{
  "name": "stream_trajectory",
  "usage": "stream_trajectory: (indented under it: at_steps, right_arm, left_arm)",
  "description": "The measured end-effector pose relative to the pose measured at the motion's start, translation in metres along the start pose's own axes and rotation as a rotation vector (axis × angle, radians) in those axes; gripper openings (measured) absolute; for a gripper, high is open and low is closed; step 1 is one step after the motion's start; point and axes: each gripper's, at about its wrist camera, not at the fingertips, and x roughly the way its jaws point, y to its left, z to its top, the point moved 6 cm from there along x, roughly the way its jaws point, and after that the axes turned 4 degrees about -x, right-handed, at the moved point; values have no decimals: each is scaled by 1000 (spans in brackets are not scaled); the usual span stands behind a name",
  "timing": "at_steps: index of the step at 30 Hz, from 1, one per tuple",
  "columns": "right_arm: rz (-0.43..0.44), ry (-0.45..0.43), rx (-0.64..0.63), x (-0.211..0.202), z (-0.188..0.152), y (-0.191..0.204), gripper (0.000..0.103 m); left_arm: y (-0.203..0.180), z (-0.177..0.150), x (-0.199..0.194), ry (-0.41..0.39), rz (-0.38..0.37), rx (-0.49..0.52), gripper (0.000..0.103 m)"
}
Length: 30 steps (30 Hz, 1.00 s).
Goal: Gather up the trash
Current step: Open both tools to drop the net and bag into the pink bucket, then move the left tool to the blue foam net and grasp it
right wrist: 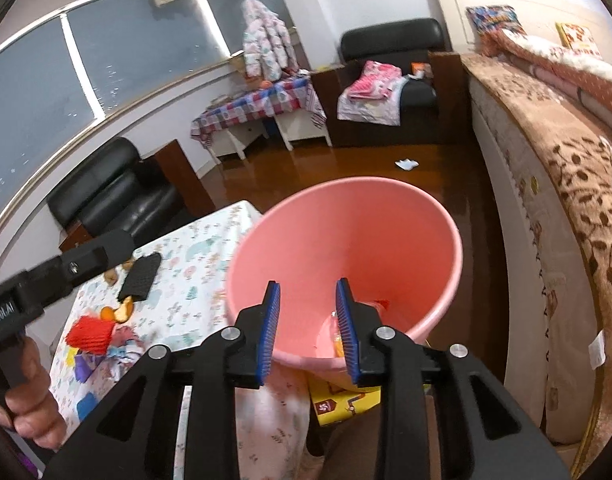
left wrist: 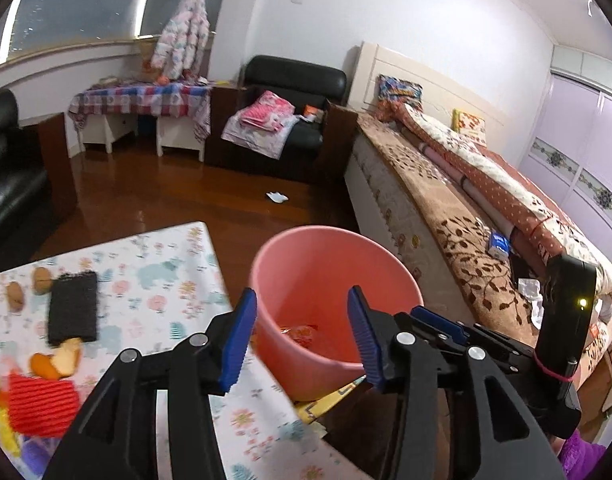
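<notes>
A pink bin stands on the floor beside the table, with orange and red wrappers at its bottom. My left gripper is open and empty above the bin's near rim. My right gripper is open and empty over the bin's mouth. On the table with the patterned cloth lie orange peels, a red foam net, a black foam net, brown nut-like scraps and coloured paper scraps.
A bed runs along the right. Black armchairs stand at the back and left. A white scrap lies on the wooden floor. A yellow box sits under the bin's near side.
</notes>
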Motion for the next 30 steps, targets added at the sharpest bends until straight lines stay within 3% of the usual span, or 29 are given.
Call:
stream_trajectory:
  at_steps: [9,16,23,30]
  right_arm:
    - [74,-15,-59,-26,-13,47,29]
    - [161,-1,-128,-38,-30,89,29]
    - [233,47,-170,-36,-47,116,29]
    - [290,97,-188,-33,-62,132,29]
  left_arm:
    - [33,-8,-74,-85,93,-18,48]
    - [75,-36,-137,-109,201,-43,48]
    - [108,-92,-171,-28,295,-43,48]
    - [127,-146,-175,102,313,-85,48]
